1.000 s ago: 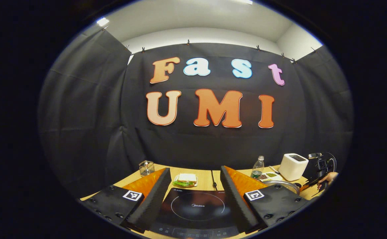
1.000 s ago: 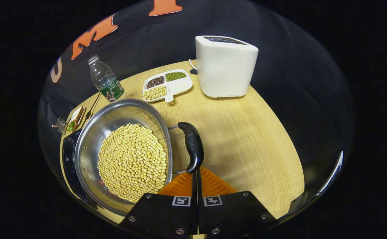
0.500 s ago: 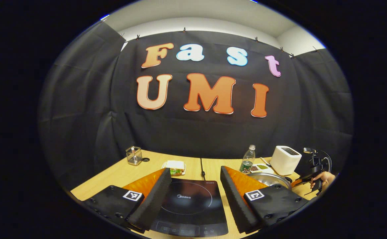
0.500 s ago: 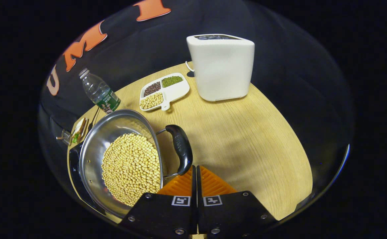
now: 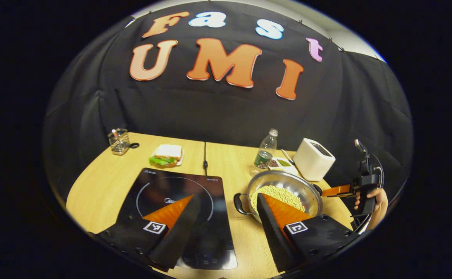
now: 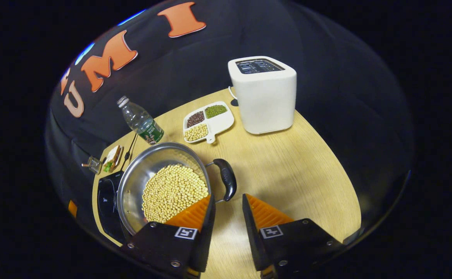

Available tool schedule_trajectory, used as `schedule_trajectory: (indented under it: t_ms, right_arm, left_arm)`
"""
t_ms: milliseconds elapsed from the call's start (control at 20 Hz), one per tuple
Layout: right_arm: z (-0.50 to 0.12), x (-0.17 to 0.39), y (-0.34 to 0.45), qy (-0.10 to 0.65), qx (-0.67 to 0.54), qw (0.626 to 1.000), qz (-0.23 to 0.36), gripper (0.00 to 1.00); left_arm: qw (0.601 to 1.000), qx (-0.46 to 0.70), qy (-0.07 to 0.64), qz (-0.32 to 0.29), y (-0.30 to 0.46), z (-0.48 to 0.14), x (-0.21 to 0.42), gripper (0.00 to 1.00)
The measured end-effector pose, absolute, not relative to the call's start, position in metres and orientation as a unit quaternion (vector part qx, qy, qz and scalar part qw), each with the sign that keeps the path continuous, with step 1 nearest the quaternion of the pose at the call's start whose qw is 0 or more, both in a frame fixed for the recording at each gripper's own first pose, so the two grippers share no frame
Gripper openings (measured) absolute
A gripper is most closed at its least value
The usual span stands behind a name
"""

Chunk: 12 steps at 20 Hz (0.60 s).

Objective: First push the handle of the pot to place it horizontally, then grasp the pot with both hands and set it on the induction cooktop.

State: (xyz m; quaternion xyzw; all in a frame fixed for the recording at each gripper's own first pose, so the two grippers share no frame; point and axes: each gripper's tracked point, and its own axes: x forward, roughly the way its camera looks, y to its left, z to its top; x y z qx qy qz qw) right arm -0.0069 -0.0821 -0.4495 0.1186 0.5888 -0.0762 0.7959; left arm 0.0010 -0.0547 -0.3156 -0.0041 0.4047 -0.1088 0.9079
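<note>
Steel pot point(image 6: 164, 182) full of beans sits at lower left beside the cooktop point(image 5: 179, 209), so each spread, empty hand-held gripper point(image 6: 226, 211) point(image 5: 226, 217) should pinch one handle point(image 6: 228, 184) and lift level.

Left tool point(image 5: 226, 209) fingers wide apart, gripping nothing. Right tool point(image 6: 228, 207) fingers parted, gripping nothing; a hand point(image 5: 377, 199) holds it at far right.

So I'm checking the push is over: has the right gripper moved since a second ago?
Yes. The right gripper has backed away from the pot's handle, which its shut fingers met earlier; judged against the toaster, it has withdrawn and opened.
</note>
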Motion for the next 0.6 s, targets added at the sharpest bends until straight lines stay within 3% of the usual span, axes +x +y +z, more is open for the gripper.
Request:
schedule_trajectory:
  t_ms: [250,350,600]
  right_arm:
    - [-0.446,0.006,-0.074,0.584,0.086,0.805,-0.058,0.78]
    - [-0.450,0.010,-0.080,0.584,0.068,0.806,-0.062,0.86]
    - [-0.457,0.016,-0.083,0.588,0.057,0.805,-0.061,0.89]
  left_arm:
    - [0.874,0.021,0.466,-0.135,-0.096,-0.365,0.001,0.96]
    - [0.864,0.020,0.486,-0.132,-0.102,-0.383,0.005,0.97]
    - [0.831,0.016,0.545,-0.110,-0.106,-0.435,0.014,0.96]
